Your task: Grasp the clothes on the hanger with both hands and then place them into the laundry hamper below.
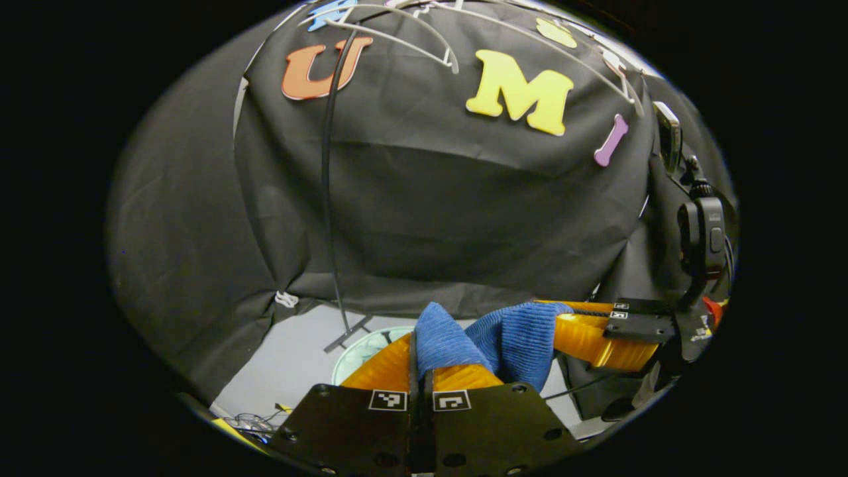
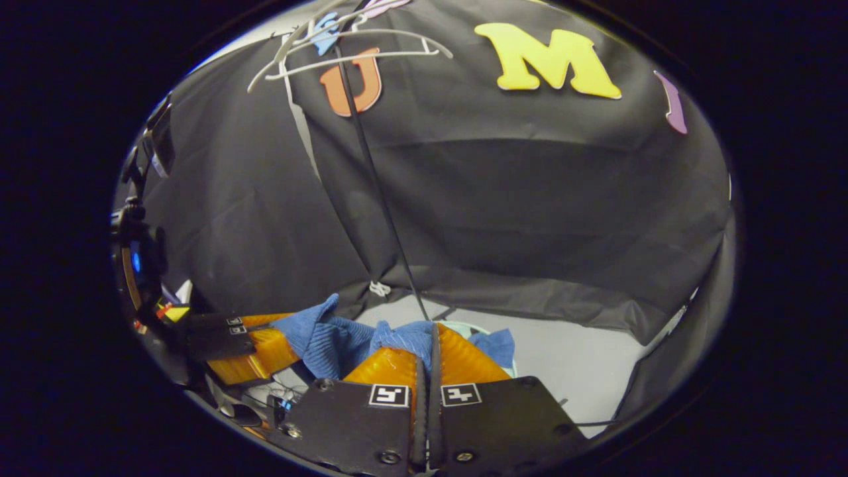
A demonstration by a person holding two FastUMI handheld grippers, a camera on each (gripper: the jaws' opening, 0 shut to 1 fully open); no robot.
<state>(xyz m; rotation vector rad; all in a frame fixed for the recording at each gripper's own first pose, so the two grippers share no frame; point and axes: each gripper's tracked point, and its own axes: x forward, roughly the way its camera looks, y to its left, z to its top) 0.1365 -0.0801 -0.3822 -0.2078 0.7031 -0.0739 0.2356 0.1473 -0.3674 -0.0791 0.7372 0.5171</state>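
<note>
1. Between the two grippers hangs a blue knitted garment (image 1: 493,338), stretched from one to the other and held up in the air, off the white hangers (image 1: 397,33) that show high against the black cloth wall (image 1: 430,199).
2. At the bottom of the left gripper view, the left gripper (image 1: 419,361) has its fingers pressed together on a bunched fold of the garment; the cloth rises in a peak just above the tips.
3. Farther off at the right of that view, the right gripper (image 1: 583,331) also pinches the garment's other end; in the right gripper view its fingers (image 2: 457,361) are closed on the blue cloth with folds spilling to both sides.
4. Below the garment, a pale green round hamper (image 1: 361,348) stands on the grey floor (image 1: 291,358); part of its rim shows beside the foot of a thin black stand pole (image 1: 328,199); the garment is above it, not inside.
</note>
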